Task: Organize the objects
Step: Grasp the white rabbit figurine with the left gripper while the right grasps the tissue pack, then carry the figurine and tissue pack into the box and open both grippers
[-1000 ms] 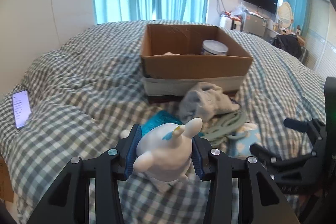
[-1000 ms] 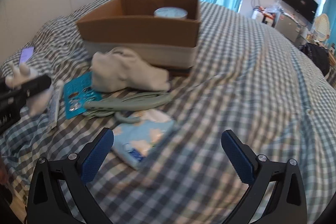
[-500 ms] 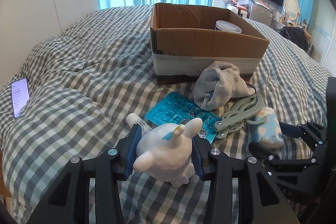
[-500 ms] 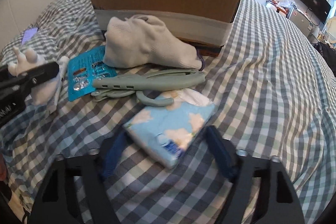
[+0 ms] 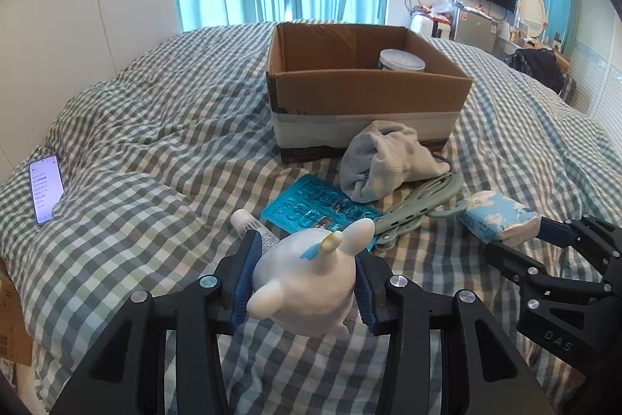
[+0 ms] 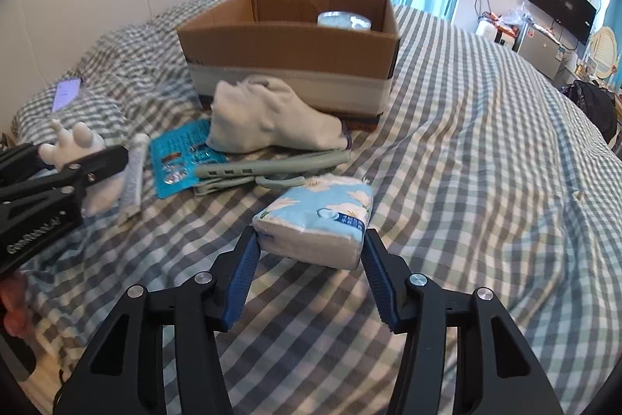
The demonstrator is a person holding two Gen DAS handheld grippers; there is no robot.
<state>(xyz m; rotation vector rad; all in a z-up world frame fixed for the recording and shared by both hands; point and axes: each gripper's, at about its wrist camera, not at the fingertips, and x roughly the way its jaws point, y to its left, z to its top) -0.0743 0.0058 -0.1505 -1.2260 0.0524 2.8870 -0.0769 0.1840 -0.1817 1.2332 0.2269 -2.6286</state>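
Observation:
My left gripper [image 5: 305,273] is shut on a white unicorn toy [image 5: 307,282] and holds it above the checked bed. My right gripper [image 6: 309,259] is shut on a blue tissue pack [image 6: 317,220], lifted off the bed; the pack also shows in the left wrist view [image 5: 499,216]. An open cardboard box [image 5: 365,92] stands behind, with a white tub [image 5: 400,59] inside. On the bed in front of it lie a grey sock [image 5: 385,162], a teal blister pack [image 5: 315,207], a green hanger [image 5: 420,205] and a small white tube [image 5: 252,226].
A phone [image 5: 46,187] with its screen lit lies on the bed at far left. A wall and blue curtains stand behind the bed. A TV and cluttered furniture are at the far right.
My right gripper moved in around the tissue pack, shut on it and lifted it. My left gripper keeps hold of the unicorn toy and has shifted a little.

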